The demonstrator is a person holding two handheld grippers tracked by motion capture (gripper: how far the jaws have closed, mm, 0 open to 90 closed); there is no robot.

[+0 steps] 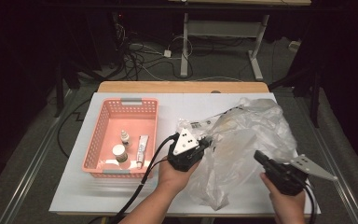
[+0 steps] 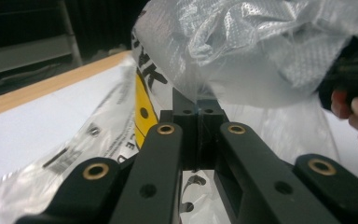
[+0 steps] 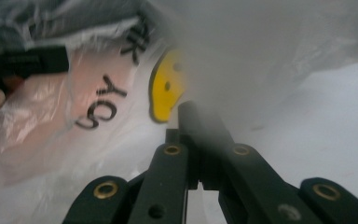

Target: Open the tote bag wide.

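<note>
A large clear plastic bag with black print and a yellow smiley face lies crumpled on the white table. My left gripper is at the bag's left edge. In the left gripper view its jaws are together with a fold of the bag pinched at the left gripper tips. My right gripper meets the bag's right lower side. In the right gripper view the right gripper has its jaws shut, with the film of the bag draped over and caught between them.
A pink basket stands on the left of the table and holds a small bottle, a round jar and a tube. Beyond the table's wooden far edge lie floor cables and desk legs.
</note>
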